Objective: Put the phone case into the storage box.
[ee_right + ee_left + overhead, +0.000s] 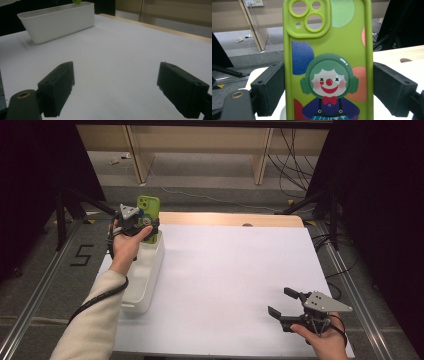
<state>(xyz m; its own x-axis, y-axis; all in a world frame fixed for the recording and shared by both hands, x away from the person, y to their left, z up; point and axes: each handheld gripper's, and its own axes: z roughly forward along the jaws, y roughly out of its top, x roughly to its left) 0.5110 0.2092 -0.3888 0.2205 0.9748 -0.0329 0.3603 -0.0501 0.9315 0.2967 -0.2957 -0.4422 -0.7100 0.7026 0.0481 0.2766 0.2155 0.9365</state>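
the left gripper (145, 226) clamps the green phone case (328, 62) by its long edges, upright above the far end of the white bin (150, 270), likely so it drops in cleanly. the right gripper (285, 305) rests open and empty on the table (230, 270), well away.

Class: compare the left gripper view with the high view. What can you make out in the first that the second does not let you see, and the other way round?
The left gripper view makes out the clown picture printed on the green phone case. The high view takes in the white bin under the case, the white table, and the right gripper, open and holding nothing. Both share the case, upright and clamped by its sides in the left gripper.
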